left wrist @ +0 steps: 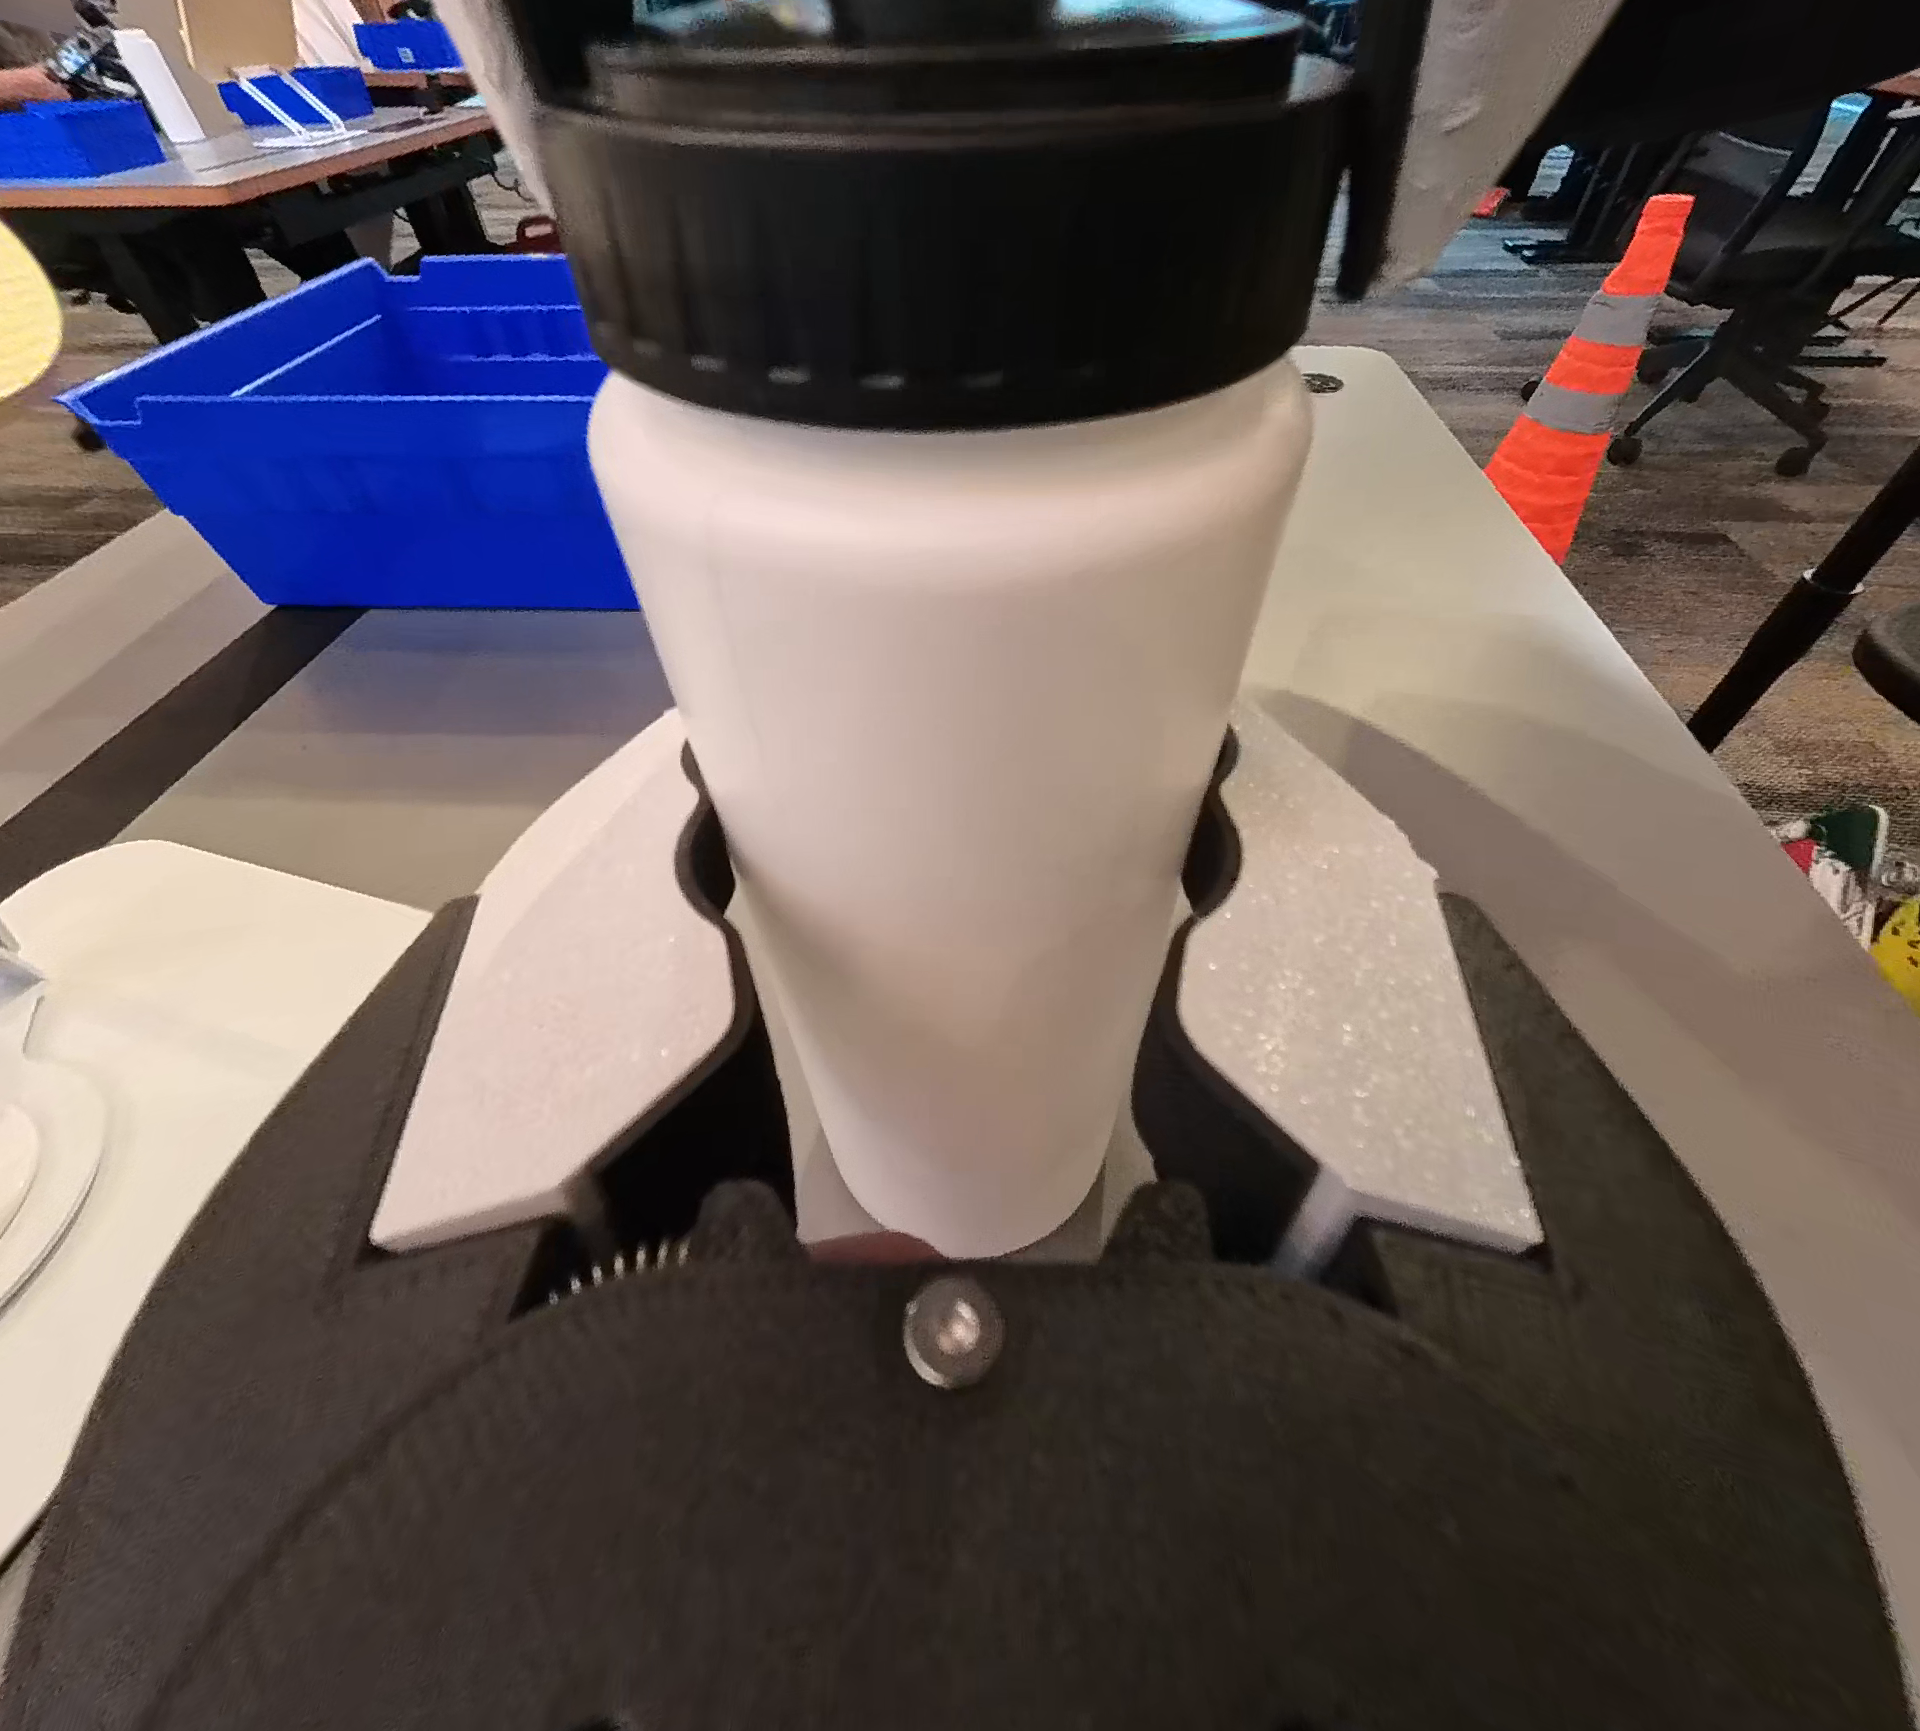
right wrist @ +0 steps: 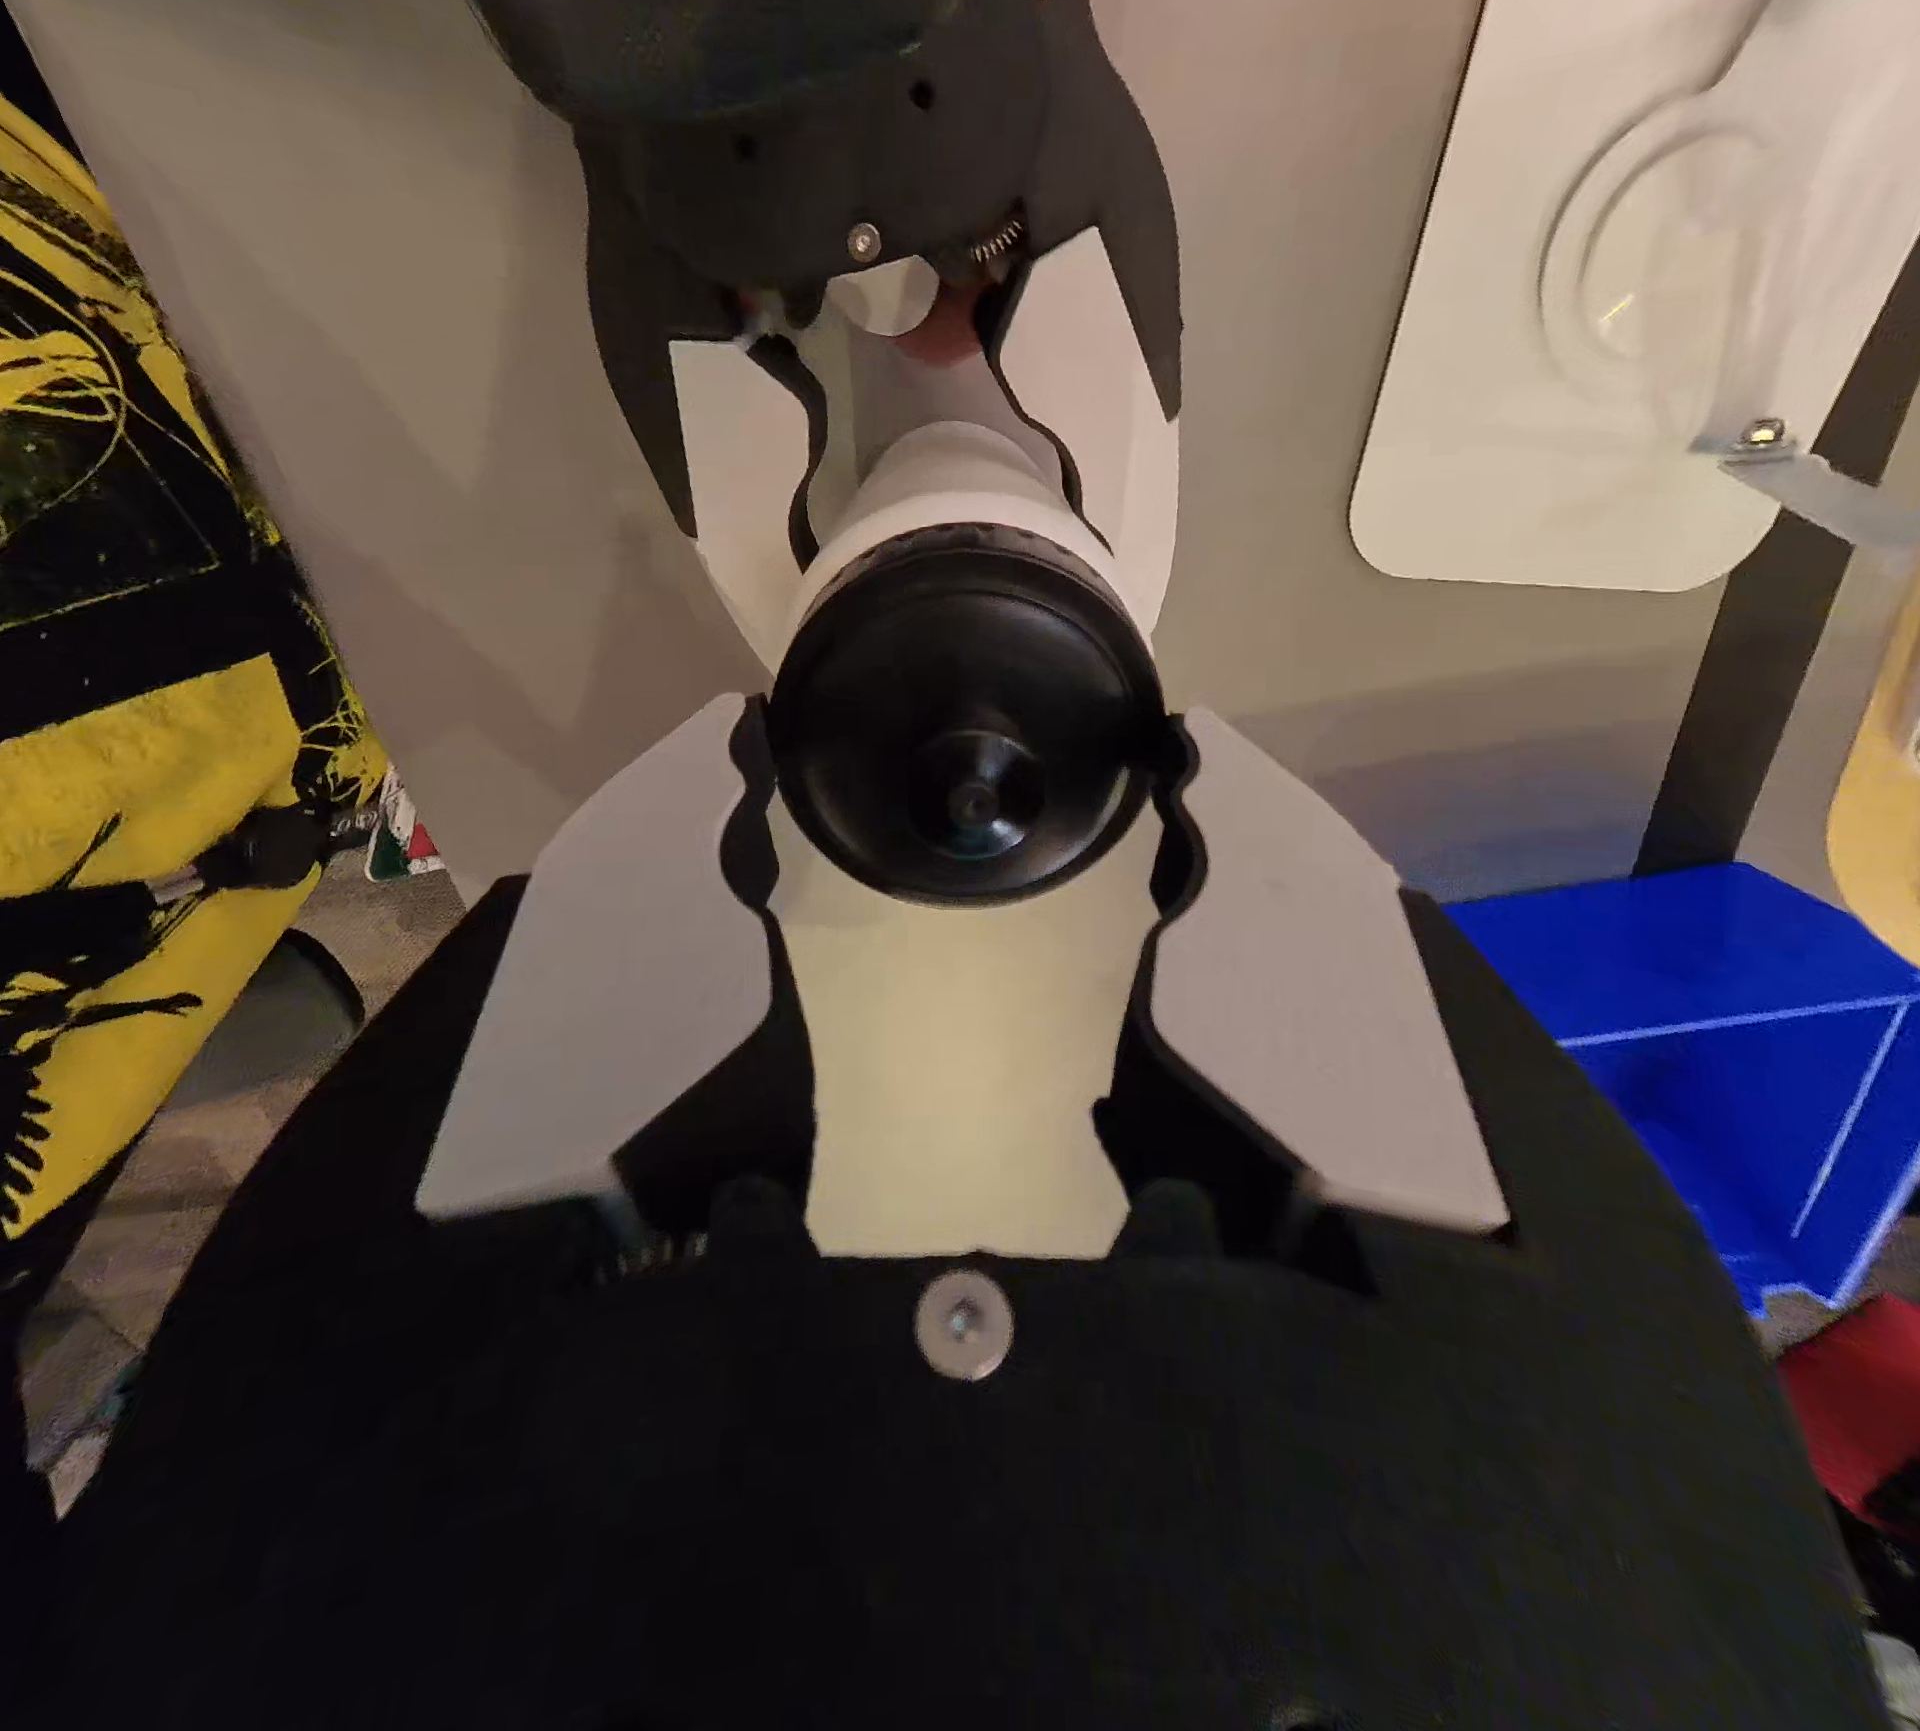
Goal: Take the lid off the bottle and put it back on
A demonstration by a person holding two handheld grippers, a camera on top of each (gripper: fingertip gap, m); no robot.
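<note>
Your left claw (left wrist: 956,850) grips the white bottle (left wrist: 951,746); your right claw (right wrist: 966,746) clamps its black lid (right wrist: 961,715) (bottle base hidden).

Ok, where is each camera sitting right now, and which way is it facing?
Left wrist view: on the left hand-held gripper, looking level across the table; its fingers clamp the white bottle, whose black lid sits above.
Right wrist view: on the right hand-held gripper, looking straight down onto the lid; its fingertips sit at the lid's rim.
Shared: bottle, lid, blue bin, each other's gripper.
</note>
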